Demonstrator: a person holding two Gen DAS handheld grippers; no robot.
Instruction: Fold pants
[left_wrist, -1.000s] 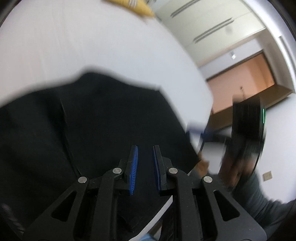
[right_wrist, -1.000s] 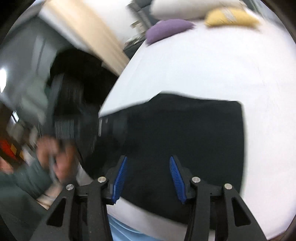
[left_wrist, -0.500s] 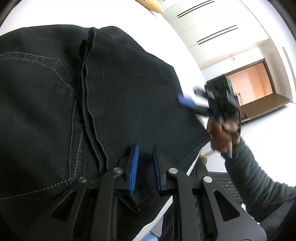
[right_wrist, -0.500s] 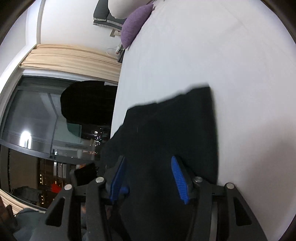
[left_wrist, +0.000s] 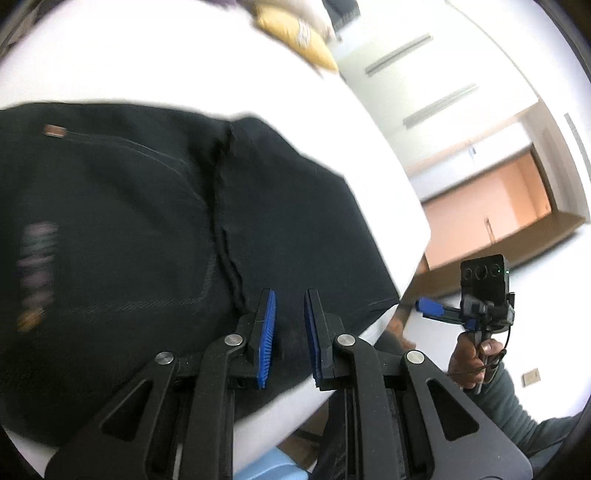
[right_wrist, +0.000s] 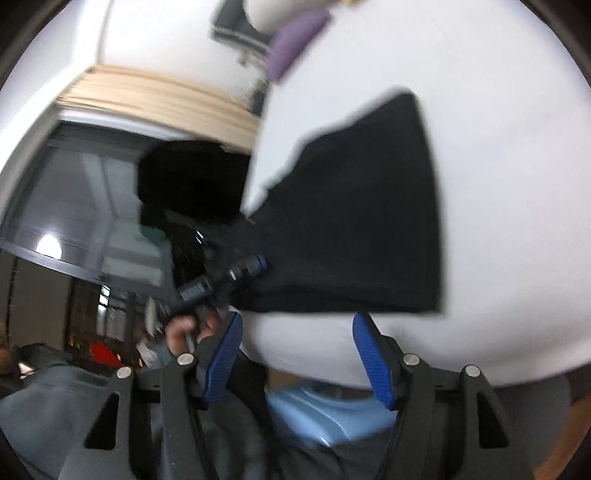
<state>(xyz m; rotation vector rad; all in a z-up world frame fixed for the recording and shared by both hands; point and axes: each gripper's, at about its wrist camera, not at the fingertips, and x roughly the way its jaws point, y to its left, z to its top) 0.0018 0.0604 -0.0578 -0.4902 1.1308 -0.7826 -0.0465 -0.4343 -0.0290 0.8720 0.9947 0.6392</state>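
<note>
Two views, both motion-blurred.

Left wrist view: black pants (left_wrist: 155, 229) lie flat on the white bed (left_wrist: 147, 66), reaching its near edge, seat seam and back pocket stitching facing up. Half a second ago the denim filled this lens at close range; now the camera sits higher and white sheet shows beyond the far hem. Left gripper (left_wrist: 289, 325) hovers over the near hem, blue pads a narrow gap apart, nothing visibly pinched between them. A yellow pillow (left_wrist: 295, 37) sits toward the far edge. Right gripper (left_wrist: 443, 312) is off past the bed's right edge, held clear of the cloth.

Right wrist view: right gripper (right_wrist: 297, 354) has backed off the fabric; its jaws stand wide open and empty, below the near edge. The pants (right_wrist: 362, 214) read as a compact dark slab. A purple pillow (right_wrist: 291, 48) lies at the far corner.

Judgement: a fold has just been laid and released; another fold, or smoothing, likely remains.
</note>
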